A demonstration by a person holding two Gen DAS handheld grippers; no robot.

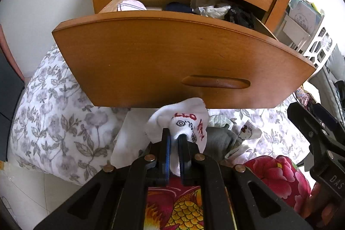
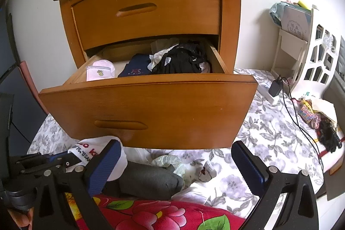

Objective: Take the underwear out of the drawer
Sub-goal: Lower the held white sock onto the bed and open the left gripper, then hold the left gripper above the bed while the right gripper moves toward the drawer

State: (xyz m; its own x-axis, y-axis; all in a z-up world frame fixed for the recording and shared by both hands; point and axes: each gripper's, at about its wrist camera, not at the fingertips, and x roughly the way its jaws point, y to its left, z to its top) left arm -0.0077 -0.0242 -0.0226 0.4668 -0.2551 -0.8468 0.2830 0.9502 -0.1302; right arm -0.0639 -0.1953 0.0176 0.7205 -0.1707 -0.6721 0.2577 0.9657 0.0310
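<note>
The lower drawer (image 2: 151, 105) of a wooden nightstand stands pulled out. In it lie a pink-white sock (image 2: 100, 72), a navy garment (image 2: 135, 70), black lace underwear (image 2: 183, 61) and crumpled white pieces (image 1: 213, 9). My left gripper (image 1: 174, 135) is shut on a white garment with red lettering (image 1: 185, 118), held low in front of the drawer front (image 1: 172, 57), just above the bed. The same garment (image 2: 86, 150) shows at the lower left of the right wrist view. My right gripper (image 2: 175, 144) hangs open below the drawer front, with nothing between its blue pads.
A grey bundle (image 2: 148, 181), a lace piece (image 2: 168, 161) and a small printed sock (image 1: 248, 133) lie on the floral sheet (image 2: 269, 133). A red flowered blanket (image 2: 161, 215) lies nearest. A charger with cable (image 2: 275, 87) and a white shelf (image 2: 319, 53) are at the right.
</note>
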